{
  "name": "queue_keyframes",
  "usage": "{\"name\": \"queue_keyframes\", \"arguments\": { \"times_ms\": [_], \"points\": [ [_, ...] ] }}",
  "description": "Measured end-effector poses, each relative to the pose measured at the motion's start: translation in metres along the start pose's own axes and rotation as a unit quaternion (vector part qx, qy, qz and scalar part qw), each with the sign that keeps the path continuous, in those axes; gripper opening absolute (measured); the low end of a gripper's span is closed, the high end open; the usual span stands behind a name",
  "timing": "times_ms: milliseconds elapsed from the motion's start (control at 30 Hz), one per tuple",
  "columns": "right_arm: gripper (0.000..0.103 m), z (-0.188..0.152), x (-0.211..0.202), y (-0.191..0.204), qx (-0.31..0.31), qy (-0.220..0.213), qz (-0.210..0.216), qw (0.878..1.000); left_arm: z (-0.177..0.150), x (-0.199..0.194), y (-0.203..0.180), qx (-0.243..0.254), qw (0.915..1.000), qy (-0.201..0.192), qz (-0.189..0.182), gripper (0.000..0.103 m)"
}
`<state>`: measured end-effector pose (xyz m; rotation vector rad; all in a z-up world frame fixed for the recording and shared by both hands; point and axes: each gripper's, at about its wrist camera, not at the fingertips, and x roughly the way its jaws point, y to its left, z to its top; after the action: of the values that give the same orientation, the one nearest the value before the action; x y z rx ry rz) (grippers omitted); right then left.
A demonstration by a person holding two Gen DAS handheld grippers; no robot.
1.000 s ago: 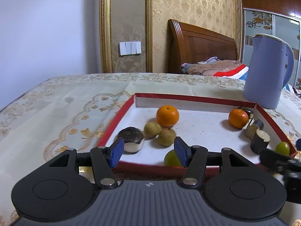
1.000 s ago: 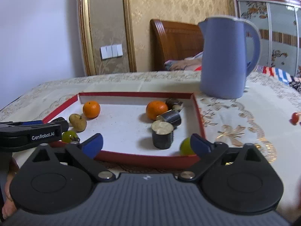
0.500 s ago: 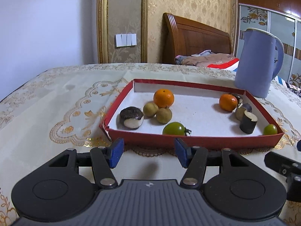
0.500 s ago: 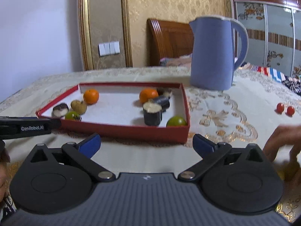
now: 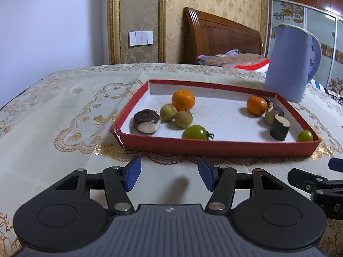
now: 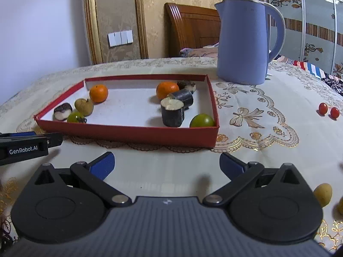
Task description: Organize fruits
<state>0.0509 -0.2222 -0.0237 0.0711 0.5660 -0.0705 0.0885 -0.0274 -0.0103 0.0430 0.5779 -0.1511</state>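
A red tray (image 5: 214, 146) (image 6: 128, 133) with a white floor sits on the tablecloth. It holds two oranges (image 5: 183, 100) (image 5: 256, 106), two small brown fruits (image 5: 183, 118), a green tomato (image 5: 194, 132), a small green fruit (image 5: 305, 136), a dark chestnut-like piece (image 5: 146, 121) and dark cut cylinders (image 5: 279, 127) (image 6: 172, 112). My left gripper (image 5: 169, 174) is open and empty, in front of the tray. My right gripper (image 6: 167, 163) is open and empty, also in front of the tray. Two red cherry tomatoes (image 6: 328, 110) and a yellow fruit (image 6: 323, 194) lie on the cloth at the right.
A tall blue kettle (image 5: 290, 63) (image 6: 244, 40) stands behind the tray's right end. The table has an embroidered cream cloth (image 5: 64, 111). A wooden headboard (image 5: 218, 36) and a wall are behind. The left gripper's side shows in the right wrist view (image 6: 25, 147).
Both grippers have drawn back from over the tray to the table in front of it. A hand seen at the right half a second ago is gone; a yellow fruit lies there.
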Motion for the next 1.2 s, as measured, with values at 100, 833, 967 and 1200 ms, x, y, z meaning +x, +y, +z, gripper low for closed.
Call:
{"name": "queue_keyframes", "arguments": {
  "times_ms": [100,833,967,1200],
  "points": [
    [0.103,0.0,0.0,0.001,-0.002,0.001,0.0,1.0,-0.001,0.001,-0.003,0.008,1.0,0.002,0.003,0.058],
    [0.103,-0.001,0.008,-0.004,0.016,0.022,0.005,1.0,-0.003,0.004,-0.006,0.019,0.9998,0.002,0.004,0.058],
    [0.103,-0.001,0.009,-0.005,0.02,0.024,0.006,1.0,-0.003,0.003,-0.007,0.019,0.9998,-0.001,0.006,0.058],
    [0.103,-0.001,0.011,-0.005,0.018,0.031,0.007,0.999,-0.003,0.002,-0.007,0.018,0.9997,-0.009,0.013,0.058]
  ]
}}
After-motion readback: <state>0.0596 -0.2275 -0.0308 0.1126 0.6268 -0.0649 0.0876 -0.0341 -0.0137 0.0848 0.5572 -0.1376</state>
